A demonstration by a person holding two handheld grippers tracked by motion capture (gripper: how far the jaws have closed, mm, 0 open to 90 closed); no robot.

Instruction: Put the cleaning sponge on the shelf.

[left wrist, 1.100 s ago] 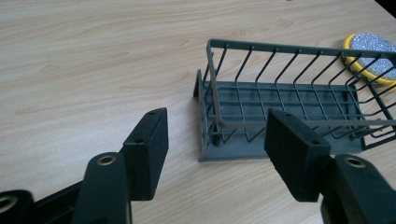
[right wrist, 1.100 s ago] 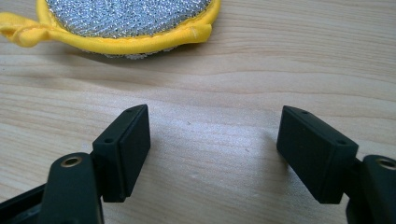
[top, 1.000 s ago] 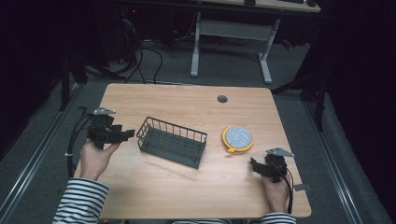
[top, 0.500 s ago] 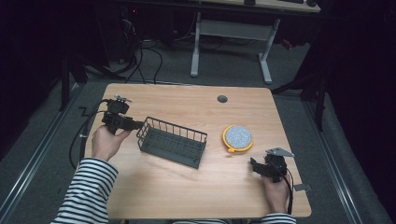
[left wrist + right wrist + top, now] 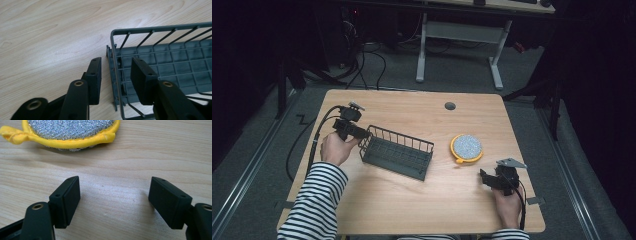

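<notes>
The left gripper was spread astride the wire basket's end wall (closing seemed next), while the right gripper was held spread near the scouring pad.

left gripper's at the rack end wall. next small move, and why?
Probably close the left gripper on the rack. Its jaws are open and straddle the end wall, one pad outside over the table, one inside over the rack floor, so nothing seems left but to clamp.
</notes>
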